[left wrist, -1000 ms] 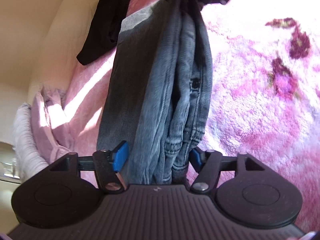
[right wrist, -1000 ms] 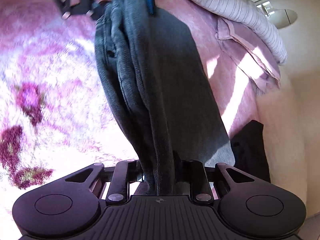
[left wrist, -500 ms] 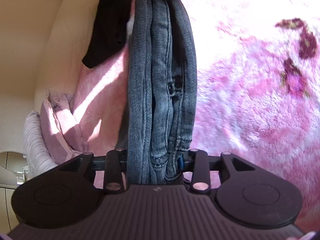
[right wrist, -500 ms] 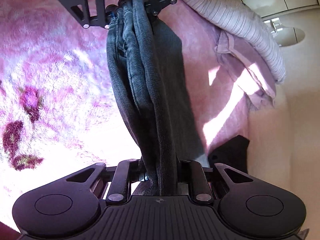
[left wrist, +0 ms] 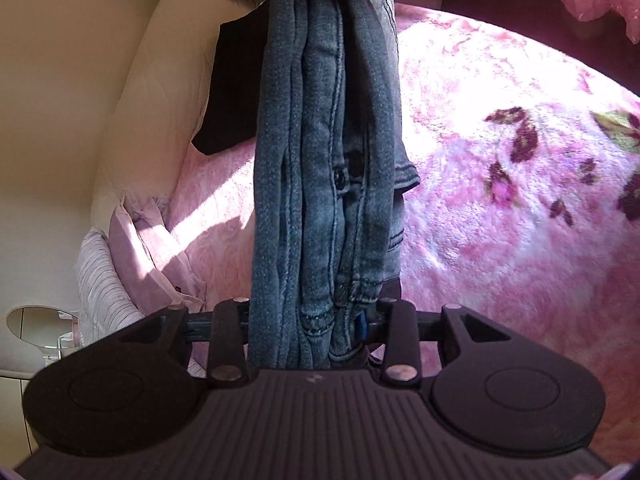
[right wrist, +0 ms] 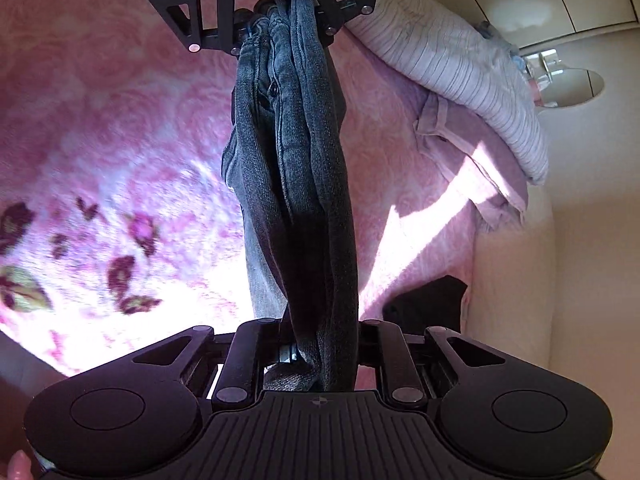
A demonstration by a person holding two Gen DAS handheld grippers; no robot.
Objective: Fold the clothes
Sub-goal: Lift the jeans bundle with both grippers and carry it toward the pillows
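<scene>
- Left wrist view: the left gripper (left wrist: 306,320) had its jaws closed partway around a thick bunch of folded jeans (left wrist: 324,160), the denim filling the gap between them; the gripping faces themselves were buried in cloth, apart from a sliver of blue on the right one.
- The jeans ran as a taut band straight up from the jaws and were cut off by the top edge of the frame, so their far end could not be seen here.
- Behind the jeans lay the pink floral blanket (left wrist: 500,220) on the bed; to the left of the jeans a black garment (left wrist: 232,92) was partly hidden by them, and lower left a lilac shirt (left wrist: 140,248) lay beside a striped pillow (left wrist: 96,280).
- Right wrist view: the right gripper (right wrist: 316,352) had its jaws nearly together, clamping the other end of the jeans (right wrist: 296,184), which were in deep shadow near the jaws.
- At the far end of the jeans the left gripper (right wrist: 280,12) held the bunch, its body partly cropped by the top edge.
- The jeans hung between the two grippers above the blanket (right wrist: 120,140); whether any part touched it could not be told.
- A fingertip (right wrist: 18,464) showed at the lower-left corner, mostly cut off.
</scene>
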